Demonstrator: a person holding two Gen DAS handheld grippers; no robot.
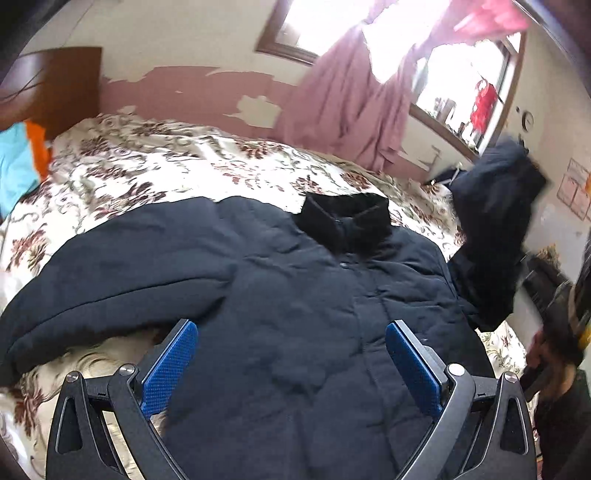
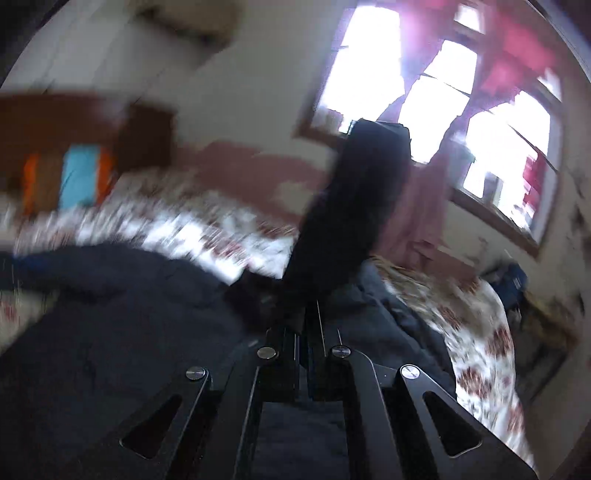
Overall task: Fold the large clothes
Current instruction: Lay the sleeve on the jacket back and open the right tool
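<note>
Left wrist view: the left gripper [image 1: 291, 354] hangs over the dark coat [image 1: 288, 295] lying flat on the bed [image 1: 147, 166], jaws wide, holding nothing.
Right gripper [image 2: 306, 325]: jaws pinch the coat's sleeve [image 2: 354, 206], lifted to fold it.

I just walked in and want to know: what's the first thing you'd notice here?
A big dark padded jacket is spread face up across the flowery bedspread, collar toward the wall. One sleeve is lifted into the air at the jacket's right side, pinched in the shut right gripper, while the left gripper hangs open above the jacket's front. Behind the bed, a pink curtain droops across a bright window.
</note>
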